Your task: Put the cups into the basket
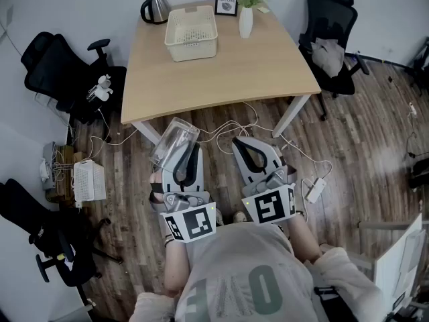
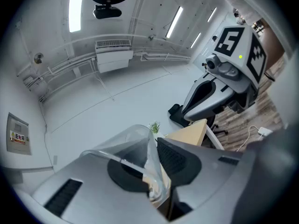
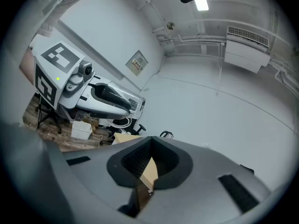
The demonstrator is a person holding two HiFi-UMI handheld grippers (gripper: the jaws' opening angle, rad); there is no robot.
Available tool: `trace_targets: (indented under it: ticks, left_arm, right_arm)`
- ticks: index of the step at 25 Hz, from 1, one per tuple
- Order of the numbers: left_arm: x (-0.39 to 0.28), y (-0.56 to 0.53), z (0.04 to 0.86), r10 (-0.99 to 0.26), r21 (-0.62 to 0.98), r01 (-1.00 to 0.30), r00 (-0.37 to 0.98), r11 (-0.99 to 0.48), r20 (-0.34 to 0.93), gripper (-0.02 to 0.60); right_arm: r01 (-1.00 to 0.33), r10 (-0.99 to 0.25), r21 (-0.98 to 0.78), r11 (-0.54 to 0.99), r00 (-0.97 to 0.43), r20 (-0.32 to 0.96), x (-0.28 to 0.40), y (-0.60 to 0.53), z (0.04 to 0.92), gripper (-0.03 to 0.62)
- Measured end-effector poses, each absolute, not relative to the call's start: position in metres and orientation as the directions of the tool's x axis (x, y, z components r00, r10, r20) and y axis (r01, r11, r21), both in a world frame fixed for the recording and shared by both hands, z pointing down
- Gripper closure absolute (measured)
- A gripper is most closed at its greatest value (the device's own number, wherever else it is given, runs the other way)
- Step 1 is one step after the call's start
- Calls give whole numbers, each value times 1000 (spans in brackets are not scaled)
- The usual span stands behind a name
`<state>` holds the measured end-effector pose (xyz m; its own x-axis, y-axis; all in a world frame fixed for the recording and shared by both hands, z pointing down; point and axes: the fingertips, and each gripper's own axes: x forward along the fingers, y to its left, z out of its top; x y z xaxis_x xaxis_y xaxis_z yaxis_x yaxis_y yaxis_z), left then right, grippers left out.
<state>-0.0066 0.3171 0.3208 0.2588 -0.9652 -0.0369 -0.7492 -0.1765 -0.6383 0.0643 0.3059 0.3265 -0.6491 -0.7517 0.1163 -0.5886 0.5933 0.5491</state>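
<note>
The left claw is clamped on the wall of a clear plastic cup, held above the wooden floor just short of the desk. The cup lies tilted, its long axis slanting deskward and its wider end seemingly leading. The right claw is closed and empty. The basket sits at the desk's far side.

Basket on the table between kettle at left and vase at right, cup in left gripper nearer
</note>
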Motion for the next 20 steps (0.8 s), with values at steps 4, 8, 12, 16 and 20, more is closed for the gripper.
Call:
trace_targets:
  ticks: [4,8,12,16,20]
  left_arm:
    - [-14,314,326,-965,-631,-754,259,-183,-29,512]
    - [-22,313,326,-965,-607,-773,259,-183,-39,512]
    - [-35,310,327,-966,-603,-777,256,-178,-45,512]
    - [-50,308,329,-968,-598,-782,248,-177,-39,512]
    - [-59,306,326,-966,-591,-788,252,-172,-54,512]
  right_arm:
    - [-591,-755,550,590,-646,114,59,301,327,597]
    - [-591,-751,541,598,-649,121,53,299,330,597]
    - [-602,-746,510,615,-653,129,44,295,336,597]
    - [-595,-744,519,613,-656,127,31,292,339,596]
    - [-592,-752,535,602,-646,131,26,289,339,595]
